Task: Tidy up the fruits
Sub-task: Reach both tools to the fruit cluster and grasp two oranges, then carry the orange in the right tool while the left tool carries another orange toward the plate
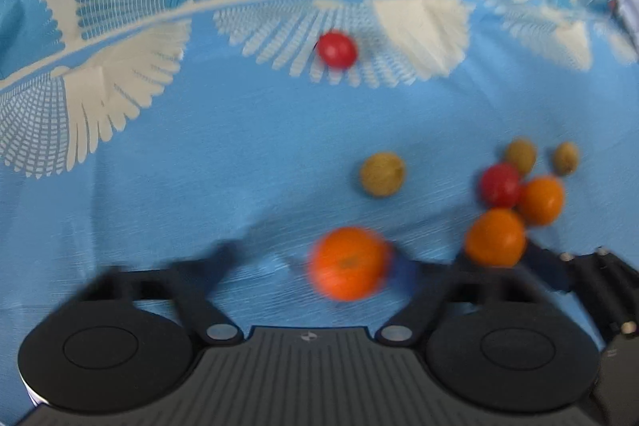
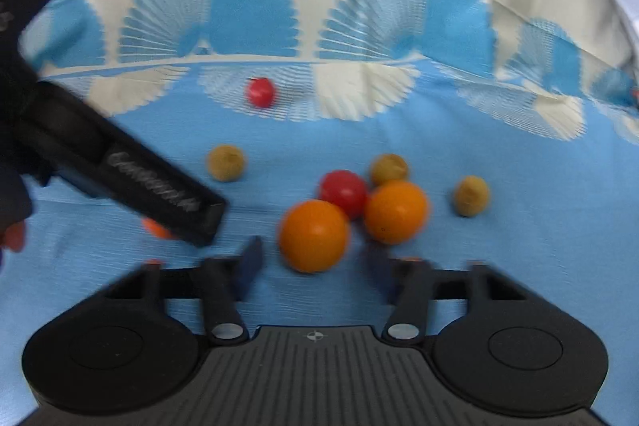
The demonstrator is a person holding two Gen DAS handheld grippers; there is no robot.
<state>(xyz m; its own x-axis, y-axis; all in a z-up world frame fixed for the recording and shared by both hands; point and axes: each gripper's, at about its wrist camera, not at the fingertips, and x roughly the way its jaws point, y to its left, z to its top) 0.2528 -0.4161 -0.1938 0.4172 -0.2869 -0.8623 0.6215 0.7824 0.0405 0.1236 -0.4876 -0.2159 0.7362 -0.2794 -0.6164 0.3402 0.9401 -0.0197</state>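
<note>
**Desk:** Where does the left gripper (image 1: 315, 260) stand?

**Photographer:** Low over the blue-and-cream patterned cloth (image 1: 199, 186), fingers (image 1: 401, 268) released. The lone orange (image 1: 347, 262) lies between them, up against the right-hand finger and clear of the other. The frame is blurred.

**Desk:** And the right gripper (image 2: 315, 260)?

**Photographer:** Also unclenched. Its fingers (image 2: 251, 260) flank the front orange (image 2: 313, 236), a sliver of cloth showing on each side. Nothing is grasped.

**Desk:** The rest of the fruit?

**Photographer:** All of it is on the cloth. The back orange (image 2: 395, 212) and a red fruit (image 2: 343, 192) crowd just behind the front orange, with a tan fruit (image 2: 389, 168) behind them. Two more tan fruits (image 2: 471, 195) sit apart, one on each side of that cluster. A far red fruit (image 2: 260, 92) sits alone on the cream fan pattern.
</note>
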